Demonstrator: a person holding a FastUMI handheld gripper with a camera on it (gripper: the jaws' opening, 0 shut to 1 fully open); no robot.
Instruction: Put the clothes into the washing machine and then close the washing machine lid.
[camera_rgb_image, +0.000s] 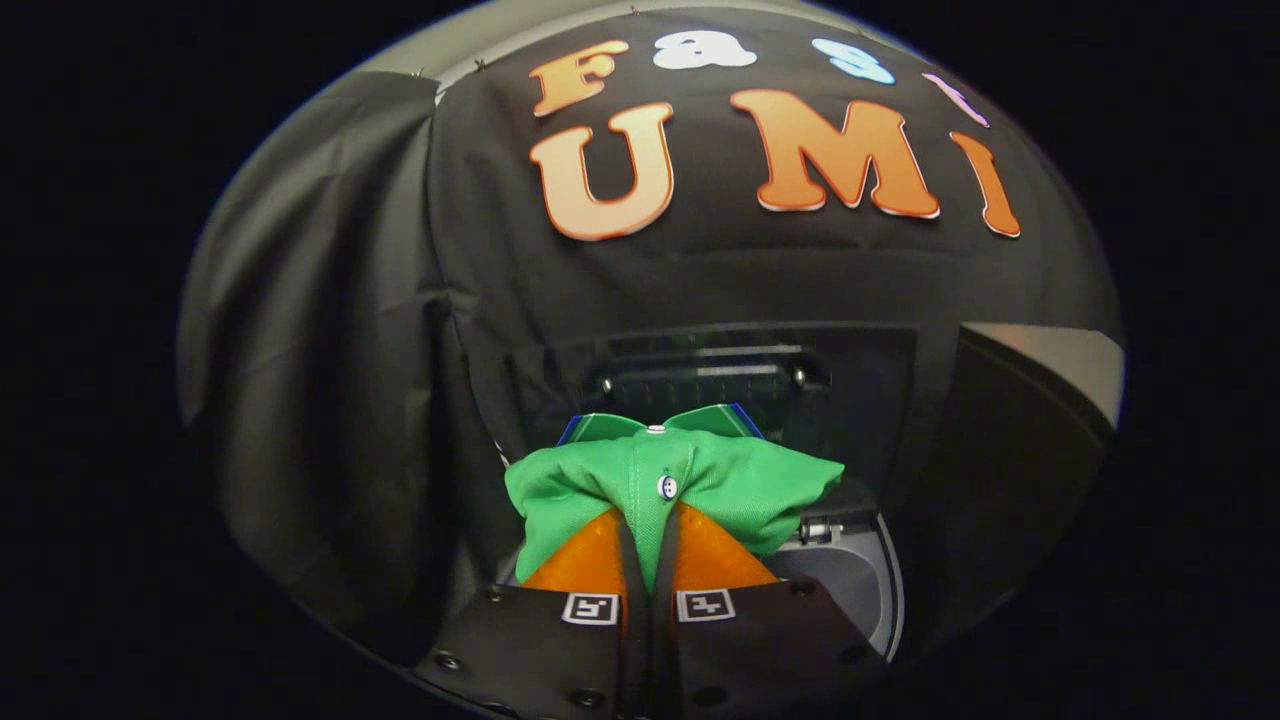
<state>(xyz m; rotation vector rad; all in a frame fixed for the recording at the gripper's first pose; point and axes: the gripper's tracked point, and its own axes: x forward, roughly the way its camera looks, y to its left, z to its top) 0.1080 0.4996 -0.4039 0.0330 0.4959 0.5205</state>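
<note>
The green shirt (660, 490), buttoned at its placket, was bunched up and pinched between the gripper (648, 560) fingers, which were pressed together on the fabric. It hung just above the open washing machine (850, 580), whose grey rim showed beside and below the cloth. The raised lid (720, 380) stood upright beyond it, against the booth's black wall (330, 330).

Gripper (647, 560) fingers pinched tight on green button-up shirt (690, 485). Shirt hangs bunched over the open washing machine (860, 580), raised lid (720, 380) beyond.
</note>
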